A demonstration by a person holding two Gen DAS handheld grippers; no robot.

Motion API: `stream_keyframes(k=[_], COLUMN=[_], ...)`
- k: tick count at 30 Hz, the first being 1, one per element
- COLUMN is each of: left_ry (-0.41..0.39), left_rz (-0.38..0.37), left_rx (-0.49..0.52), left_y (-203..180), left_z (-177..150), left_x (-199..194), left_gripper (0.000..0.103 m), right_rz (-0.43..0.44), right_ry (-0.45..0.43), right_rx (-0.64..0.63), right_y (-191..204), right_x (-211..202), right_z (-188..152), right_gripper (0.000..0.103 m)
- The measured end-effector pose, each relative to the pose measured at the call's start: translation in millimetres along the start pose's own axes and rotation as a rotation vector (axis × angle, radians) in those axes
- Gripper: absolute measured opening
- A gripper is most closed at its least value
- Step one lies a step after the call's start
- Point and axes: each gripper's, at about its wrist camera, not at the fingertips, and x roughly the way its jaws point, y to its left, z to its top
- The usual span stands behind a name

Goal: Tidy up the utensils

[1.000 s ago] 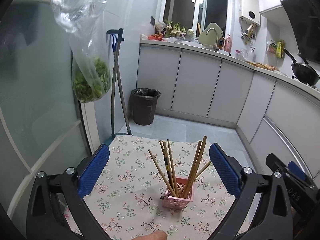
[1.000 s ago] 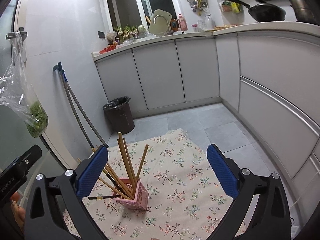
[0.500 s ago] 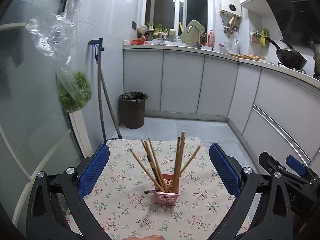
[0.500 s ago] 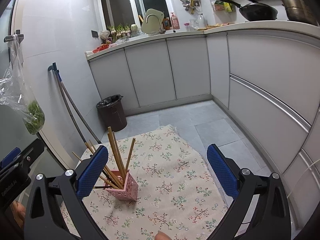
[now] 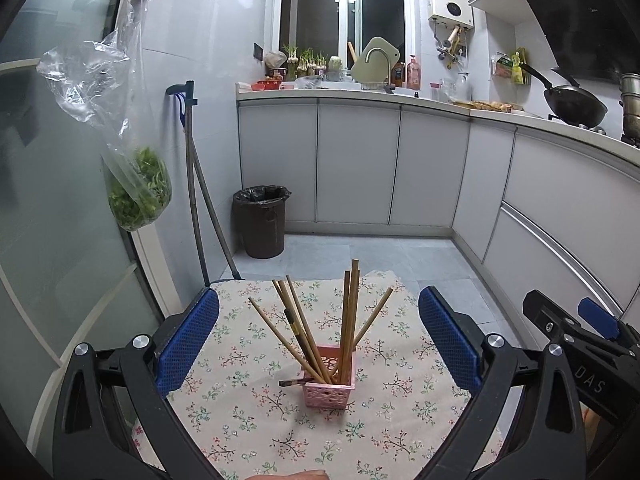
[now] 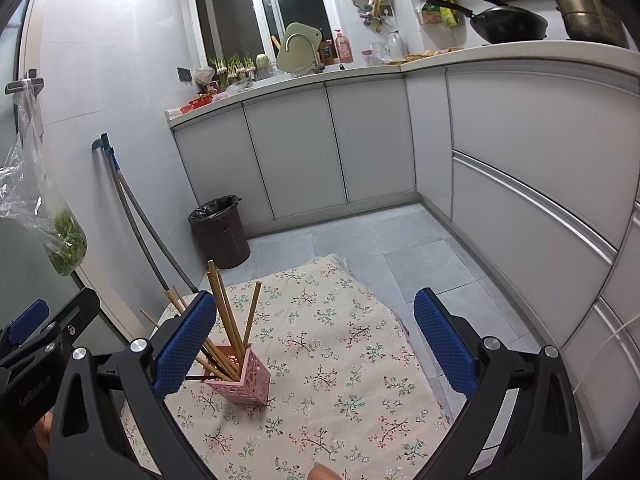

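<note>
A pink perforated holder [image 5: 329, 380] stands upright on the floral tablecloth [image 5: 248, 412] and holds several wooden chopsticks [image 5: 349, 316] fanned outward. One dark-tipped stick [image 5: 295, 381] pokes sideways through its left wall. The holder also shows in the right wrist view [image 6: 245, 380], with its chopsticks [image 6: 224, 312] partly behind my left finger. My left gripper [image 5: 319, 340] is open and empty, raised behind the holder. My right gripper [image 6: 316, 344] is open and empty, to the right of the holder.
A dark trash bin [image 5: 261, 222] stands on the floor beyond the table. Mop handles [image 5: 196, 200] lean on the wall at left. A plastic bag of greens [image 5: 138, 192] hangs at left. Grey cabinets [image 5: 360, 164] line the back and right. The table's far edge [image 5: 304, 280] is close.
Both grippers have drawn back and tilted up from the holder, which now sits lower and smaller in both views. The holder and chopsticks have not moved.
</note>
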Motion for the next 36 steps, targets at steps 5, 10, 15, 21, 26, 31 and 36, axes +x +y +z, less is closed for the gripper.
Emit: stream_keyframes(k=[5, 10, 15, 21, 26, 31, 36], left_ry=[0.001, 0.001, 0.003, 0.007, 0.008, 0.009, 0.010], left_rz=[0.001, 0.002, 0.000, 0.001, 0.002, 0.001, 0.001], left_rx=[-0.002, -0.005, -0.002, 0.001, 0.001, 0.003, 0.001], left_y=[-0.3, 1.2, 1.0, 0.0, -1.5, -1.7, -1.4], left_z=[0.1, -0.3, -0.7, -1.7, -2.4, -2.3, -2.6], left_x=[-0.1, 0.1, 0.2, 0.8, 1.6, 1.8, 2.3], left_gripper=[0.096, 0.096, 0.096, 0.096, 0.096, 0.096, 0.096], right_rz=[0.000, 0.006, 0.010, 0.010, 0.010, 0.010, 0.011], right_ry=[0.004, 0.009, 0.015, 0.020, 0.023, 0.022, 0.024], right_rx=[0.006, 0.006, 0.005, 0.013, 0.013, 0.013, 0.012], right_y=[0.4, 0.4, 0.9, -1.1, -0.9, -1.1, -1.5], right_x=[0.8, 1.1, 2.1, 4.2, 5.0, 5.4, 5.3], right_z=[-0.2, -1.4, -2.4, -2.2, -2.4, -2.1, -2.3], right_gripper=[0.096, 0.096, 0.096, 0.096, 0.096, 0.096, 0.096])
